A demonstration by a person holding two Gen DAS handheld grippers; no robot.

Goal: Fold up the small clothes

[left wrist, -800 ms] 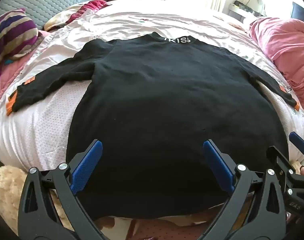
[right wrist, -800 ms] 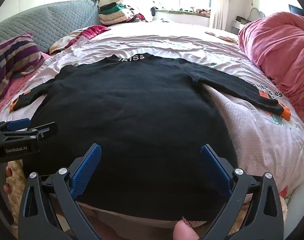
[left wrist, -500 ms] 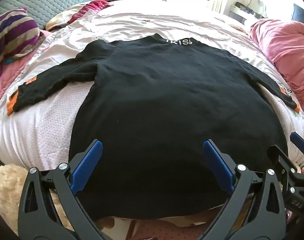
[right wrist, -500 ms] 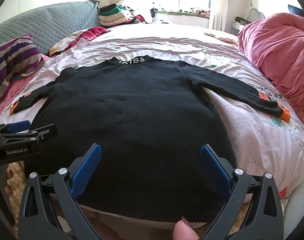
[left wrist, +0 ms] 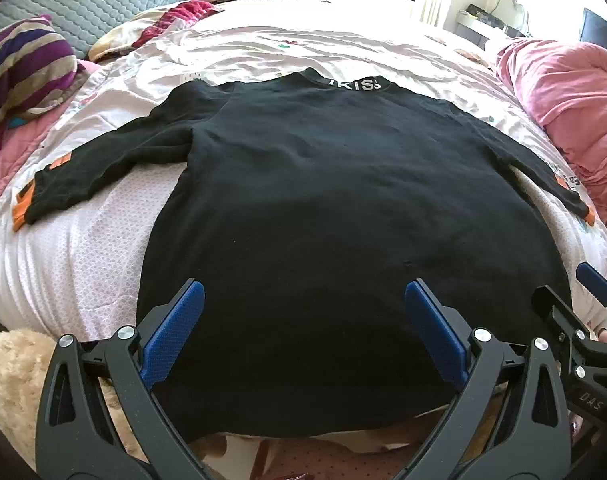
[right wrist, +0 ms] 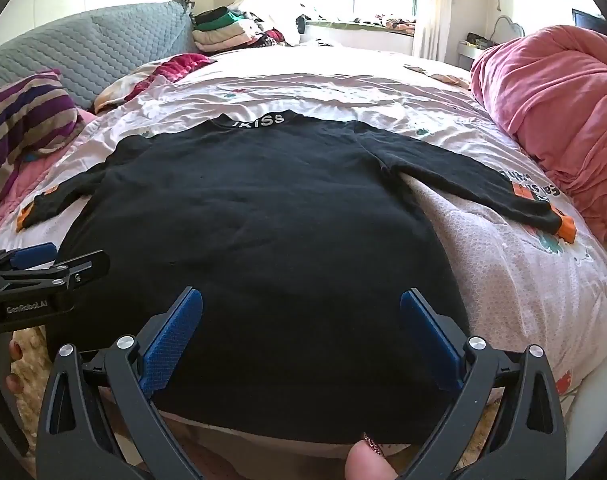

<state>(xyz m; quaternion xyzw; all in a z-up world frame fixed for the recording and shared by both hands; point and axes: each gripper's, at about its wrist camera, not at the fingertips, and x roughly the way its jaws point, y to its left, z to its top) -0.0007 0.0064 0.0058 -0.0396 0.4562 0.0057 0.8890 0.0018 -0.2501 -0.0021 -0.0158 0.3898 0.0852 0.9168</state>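
Note:
A black long-sleeved top [left wrist: 323, 208] with a white-lettered collar and orange cuffs lies spread flat on the bed, hem toward me, sleeves out to both sides; it also shows in the right wrist view [right wrist: 255, 232]. My left gripper [left wrist: 303, 320] is open and empty, hovering over the hem's left part. My right gripper [right wrist: 301, 320] is open and empty over the hem's right part. Each gripper shows at the edge of the other's view: the right one [left wrist: 583, 312] and the left one [right wrist: 43, 264].
The pale pink bedsheet [left wrist: 83, 260] surrounds the top. A pink duvet [right wrist: 551, 112] is heaped at the right. A striped pillow [left wrist: 27, 68] and grey headboard [right wrist: 83, 56] are at the left. Folded clothes [right wrist: 223, 30] are stacked at the back. A beige plush [left wrist: 11, 380] sits below the bed edge.
Both grippers have drawn back and risen slightly, so the top sits a little lower in each view. The top has not moved and both grippers stay open.

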